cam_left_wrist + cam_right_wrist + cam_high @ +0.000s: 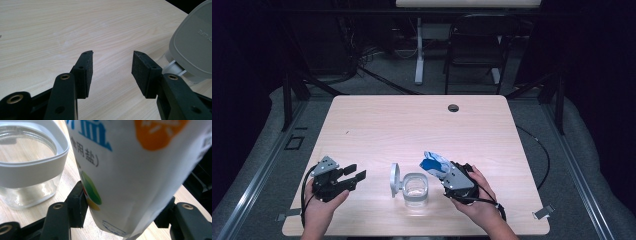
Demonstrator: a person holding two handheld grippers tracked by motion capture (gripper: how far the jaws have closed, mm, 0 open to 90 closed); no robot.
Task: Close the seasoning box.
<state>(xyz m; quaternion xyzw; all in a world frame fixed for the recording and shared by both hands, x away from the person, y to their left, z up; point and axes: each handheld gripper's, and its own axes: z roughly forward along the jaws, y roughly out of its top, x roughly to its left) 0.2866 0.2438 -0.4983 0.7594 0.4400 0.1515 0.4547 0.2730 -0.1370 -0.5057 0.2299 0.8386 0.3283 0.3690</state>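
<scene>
A clear glass jar (415,189) with a grey rim stands near the table's front edge, its grey hinged lid (395,179) flipped up on its left side. My right gripper (443,172) is shut on a white and blue salt bag (434,163), held just right of the jar. In the right gripper view the bag (130,170) sits between the jaws, with the jar (30,167) at the left. My left gripper (354,174) rests open left of the jar, nothing between its fingers. The left gripper view has the open gripper (112,71) over bare wood and the lid (193,47) at the right.
The light wood table (412,130) has a dark cable hole (453,107) near its far edge. A folding chair (474,47) and a desk leg (419,50) stand beyond the table. Bare wood spreads across the table's middle and back.
</scene>
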